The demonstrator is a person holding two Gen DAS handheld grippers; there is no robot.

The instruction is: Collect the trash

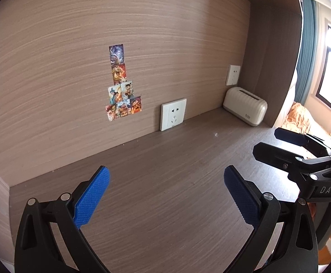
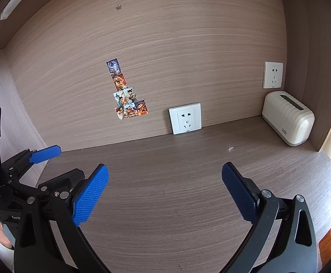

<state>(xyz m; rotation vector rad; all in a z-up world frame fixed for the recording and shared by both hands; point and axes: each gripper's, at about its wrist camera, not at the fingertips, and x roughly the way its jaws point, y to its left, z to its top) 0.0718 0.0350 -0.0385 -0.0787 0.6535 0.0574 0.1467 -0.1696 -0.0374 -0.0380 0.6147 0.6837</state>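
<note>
Left wrist view: both grippers' fingers [image 1: 92, 195] spread, empty, above bare desk [image 1: 165, 170].

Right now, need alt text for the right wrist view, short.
The open right gripper hovers empty over a brown wooden desk, blue pads spread wide. On the back wall are picture stickers and two white sockets; a cream box sits in the right corner, the left gripper at the left edge.

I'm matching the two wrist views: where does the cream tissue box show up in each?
Left wrist: the cream tissue box sits right of centre, in the desk's back corner.
Right wrist: the box sits at the far right, in the same corner.
Shared landmark: the white wall socket at desk level, left of the box.
</note>
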